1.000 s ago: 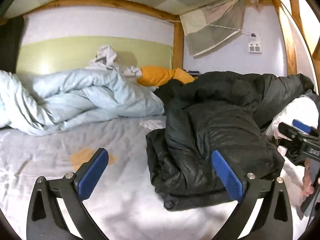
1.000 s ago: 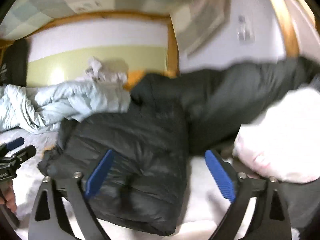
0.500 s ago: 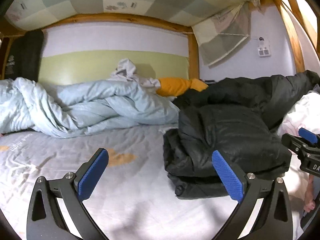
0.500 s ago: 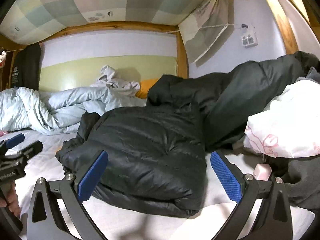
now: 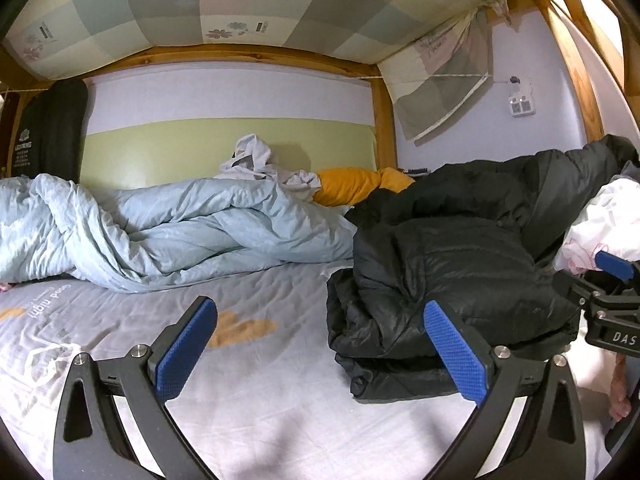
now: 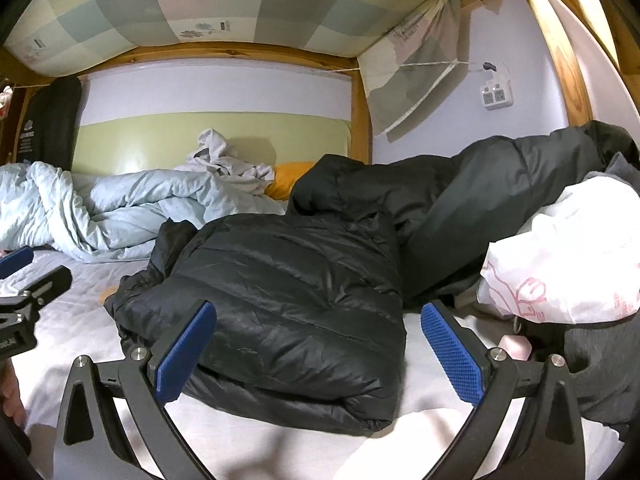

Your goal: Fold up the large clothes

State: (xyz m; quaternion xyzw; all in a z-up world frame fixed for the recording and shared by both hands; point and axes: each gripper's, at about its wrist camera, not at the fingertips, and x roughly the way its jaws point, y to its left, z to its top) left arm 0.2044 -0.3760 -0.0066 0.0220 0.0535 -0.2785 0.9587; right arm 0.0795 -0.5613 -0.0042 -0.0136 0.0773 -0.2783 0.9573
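A black puffer jacket (image 5: 444, 280) lies folded into a thick bundle on the bed, right of centre in the left wrist view and central (image 6: 288, 300) in the right wrist view. Behind it a second dark coat (image 6: 500, 196) is draped toward the wall. My left gripper (image 5: 320, 344) is open and empty, held back over the sheet to the left of the jacket. My right gripper (image 6: 316, 348) is open and empty, hanging in front of the jacket's near edge without touching it. Each gripper shows at the other view's edge.
A rumpled light blue duvet (image 5: 160, 224) fills the back left of the bed, with a grey garment (image 5: 256, 160) and an orange pillow (image 5: 352, 184) behind it. A white plastic bag (image 6: 568, 256) sits at the right. Wooden bunk posts (image 5: 384, 120) frame the bed.
Both grippers have pulled back and up from the jacket, so it looks smaller and more of the bed sheet and ceiling shows. The jacket lies still, folded.
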